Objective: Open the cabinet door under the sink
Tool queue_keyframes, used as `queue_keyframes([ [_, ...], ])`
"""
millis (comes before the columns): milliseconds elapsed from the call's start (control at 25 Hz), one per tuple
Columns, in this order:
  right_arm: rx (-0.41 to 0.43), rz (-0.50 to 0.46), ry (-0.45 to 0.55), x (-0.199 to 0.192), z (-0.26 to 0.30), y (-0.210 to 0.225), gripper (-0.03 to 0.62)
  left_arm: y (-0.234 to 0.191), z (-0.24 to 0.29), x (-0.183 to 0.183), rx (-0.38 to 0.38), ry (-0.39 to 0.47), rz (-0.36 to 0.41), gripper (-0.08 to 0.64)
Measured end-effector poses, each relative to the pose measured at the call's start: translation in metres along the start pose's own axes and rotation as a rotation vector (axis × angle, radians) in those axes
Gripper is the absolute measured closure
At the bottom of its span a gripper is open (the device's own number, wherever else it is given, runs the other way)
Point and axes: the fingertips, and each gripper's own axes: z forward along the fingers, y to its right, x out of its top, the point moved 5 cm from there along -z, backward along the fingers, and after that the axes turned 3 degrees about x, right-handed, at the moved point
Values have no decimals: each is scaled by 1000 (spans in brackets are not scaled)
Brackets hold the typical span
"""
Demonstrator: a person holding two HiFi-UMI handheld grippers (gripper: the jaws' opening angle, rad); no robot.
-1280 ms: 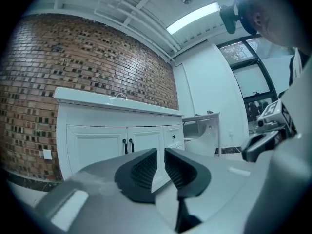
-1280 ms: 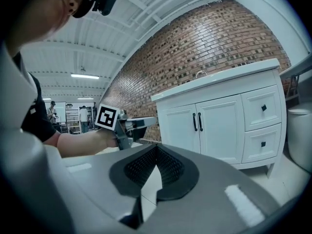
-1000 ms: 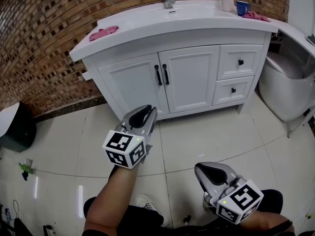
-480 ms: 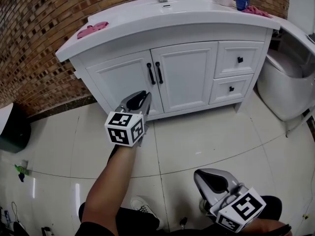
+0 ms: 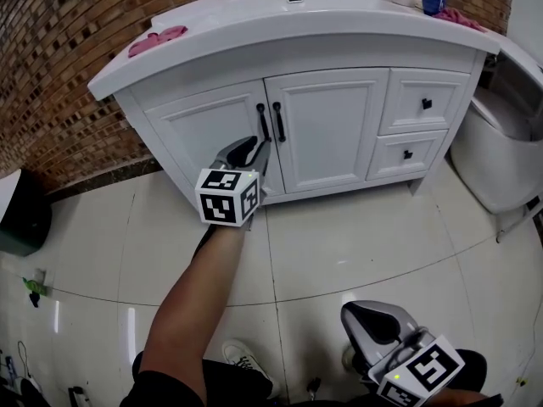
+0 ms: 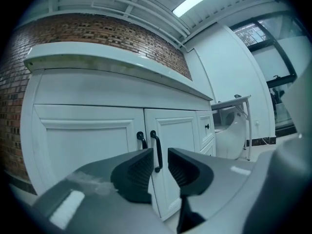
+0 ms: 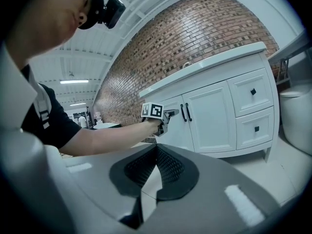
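Doors (image 5: 327, 130) of the cabinet under the sink (image 5: 299, 5) are both closed, their black handles (image 5: 277, 122) side by side at the middle. The left gripper (image 5: 259, 147) hangs just before those handles, jaws apart, holding nothing. The right gripper (image 5: 358, 309) sits low over the floor (image 5: 382, 227), jaws together, empty. Two drawers (image 5: 422, 103) flank the doors on the right. A pink cloth (image 5: 158, 38) lies on the counter (image 5: 254, 30), and a dark bin (image 5: 24, 219) stands by the brick wall (image 5: 51, 75).

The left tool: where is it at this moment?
Head view, centre-left: the left tool, open, is held just short of the black handles where the two cabinet doors meet.
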Motion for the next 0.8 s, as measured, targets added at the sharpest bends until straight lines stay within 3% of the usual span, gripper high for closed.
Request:
queue_keyframes([
  [400, -16, 45, -27, -6, 2, 15, 584, -16, 33, -10, 29, -16, 22, 456],
  [800, -25, 46, -36, -7, 3, 24, 584, -26, 65, -16, 40, -32, -25, 456],
])
